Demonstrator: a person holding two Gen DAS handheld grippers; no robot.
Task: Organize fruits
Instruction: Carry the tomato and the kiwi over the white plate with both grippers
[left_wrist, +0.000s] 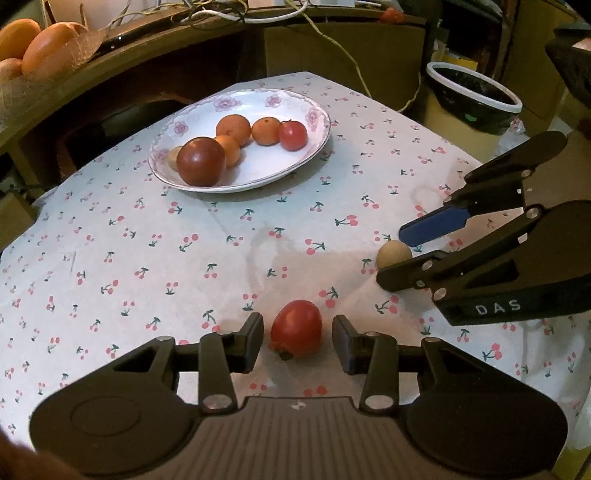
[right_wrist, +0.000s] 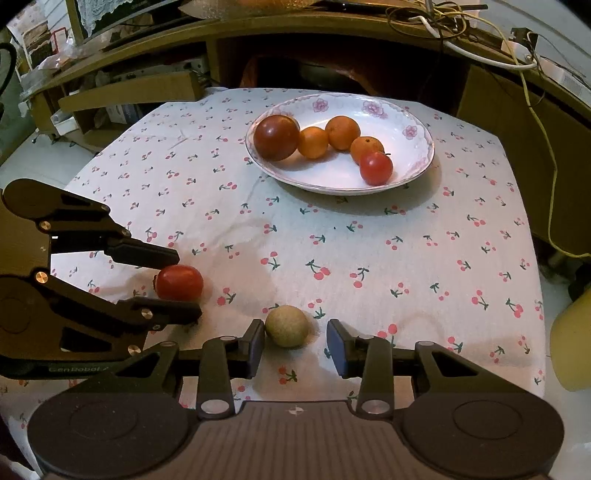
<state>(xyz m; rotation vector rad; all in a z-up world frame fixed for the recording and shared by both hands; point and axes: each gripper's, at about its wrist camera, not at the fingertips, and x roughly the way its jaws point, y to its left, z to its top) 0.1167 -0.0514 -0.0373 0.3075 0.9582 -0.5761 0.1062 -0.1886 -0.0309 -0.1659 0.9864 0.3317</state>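
Observation:
A red tomato lies on the cherry-print tablecloth between the open fingers of my left gripper; it also shows in the right wrist view, with the left gripper around it. A small tan round fruit lies between the open fingers of my right gripper, touching the left finger; it shows in the left wrist view with the right gripper around it. A floral white plate holds a dark red fruit, three small oranges and a tomato.
A desk with cables runs behind the table. A bin with a black liner stands at the far right. Large oranges sit on the shelf at the upper left. A yellow object stands off the table's right edge.

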